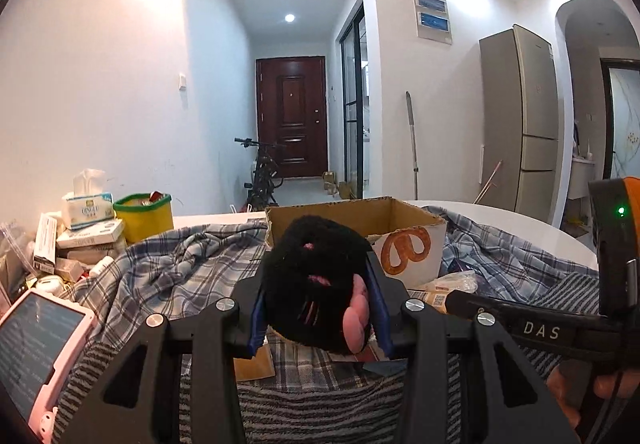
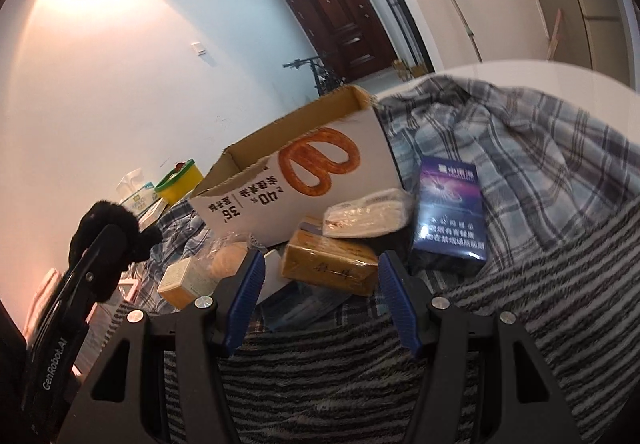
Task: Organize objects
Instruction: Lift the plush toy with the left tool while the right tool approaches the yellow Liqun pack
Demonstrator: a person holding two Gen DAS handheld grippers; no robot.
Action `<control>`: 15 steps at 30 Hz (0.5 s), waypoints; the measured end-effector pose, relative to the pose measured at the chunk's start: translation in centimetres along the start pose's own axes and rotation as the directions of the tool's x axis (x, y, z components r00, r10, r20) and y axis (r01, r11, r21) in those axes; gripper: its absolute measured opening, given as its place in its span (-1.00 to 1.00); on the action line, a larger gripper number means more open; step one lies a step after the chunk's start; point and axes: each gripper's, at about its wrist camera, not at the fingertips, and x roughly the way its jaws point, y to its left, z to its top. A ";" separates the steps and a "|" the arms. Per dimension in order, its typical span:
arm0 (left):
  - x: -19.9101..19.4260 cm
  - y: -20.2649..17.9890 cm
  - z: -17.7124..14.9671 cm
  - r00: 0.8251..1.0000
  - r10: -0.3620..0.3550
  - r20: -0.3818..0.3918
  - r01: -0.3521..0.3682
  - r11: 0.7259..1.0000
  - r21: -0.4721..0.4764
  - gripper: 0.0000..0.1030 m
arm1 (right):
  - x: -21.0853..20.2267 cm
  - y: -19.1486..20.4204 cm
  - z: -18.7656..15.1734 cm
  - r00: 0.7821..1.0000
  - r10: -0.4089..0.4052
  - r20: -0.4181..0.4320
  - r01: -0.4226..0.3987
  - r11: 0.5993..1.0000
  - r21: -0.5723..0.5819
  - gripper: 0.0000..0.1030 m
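Observation:
My left gripper point(image 1: 320, 284) is shut on a black plush toy point(image 1: 316, 276) with pink patches, held above the cloth just in front of the open cardboard box point(image 1: 412, 240) printed with a pretzel. From the right wrist view the same toy point(image 2: 102, 240) and left gripper show at the far left. My right gripper point(image 2: 320, 268) stands open with nothing between its blue pads, hanging over a tan packet point(image 2: 328, 264). A dark blue carton point(image 2: 448, 212) and a clear wrapped pack point(image 2: 368, 212) lie beside the box point(image 2: 304, 180).
A plaid cloth point(image 1: 180, 268) and a striped blanket point(image 2: 520, 304) cover the table. A tissue pack point(image 1: 86, 204), a yellow tub point(image 1: 146, 216) and stacked small boxes point(image 1: 88, 240) crowd the left. A pink-cased tablet point(image 1: 36, 348) lies near left. The right gripper's body point(image 1: 552, 328) and a hand show right.

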 end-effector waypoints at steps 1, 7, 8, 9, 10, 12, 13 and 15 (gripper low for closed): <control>0.1 0.0 0.0 1.000 0.007 -0.005 -0.007 1.000 -0.001 -0.14 | 0.1 -0.2 0.0 1.000 0.001 -0.005 -0.001 1.000 0.013 0.13; 0.2 -0.4 -0.1 1.000 0.009 -0.012 -0.009 1.000 0.016 -0.14 | 0.4 -0.5 0.0 1.000 0.013 -0.021 -0.013 0.999 0.033 0.14; 0.2 -0.4 0.0 1.000 0.009 -0.012 -0.009 1.000 0.018 -0.14 | 0.6 -0.5 0.0 1.000 0.015 -0.025 -0.014 0.999 0.035 0.14; 0.2 -0.4 0.0 1.000 0.009 -0.014 -0.009 1.000 0.020 -0.14 | 0.7 -0.5 0.0 0.999 0.011 -0.030 -0.010 0.999 0.035 0.14; 0.3 -0.5 0.0 1.000 0.009 -0.016 -0.009 1.000 0.020 -0.14 | 0.8 -0.5 -0.1 0.999 0.007 -0.035 -0.006 0.999 0.033 0.14; 0.4 -0.5 0.0 1.000 0.009 -0.022 -0.008 1.000 0.019 -0.14 | 1.0 -0.4 -0.1 0.999 0.002 -0.042 -0.001 1.000 0.028 0.13; 0.4 -0.5 0.0 1.000 0.009 -0.022 -0.008 1.000 0.018 -0.14 | 0.9 -0.3 -0.2 0.999 -0.003 -0.041 0.004 1.000 0.024 0.12; 0.4 -0.5 0.0 1.000 0.009 -0.022 -0.009 1.000 0.018 -0.14 | 0.9 -0.3 -0.2 0.999 -0.007 -0.035 0.008 1.000 0.020 0.06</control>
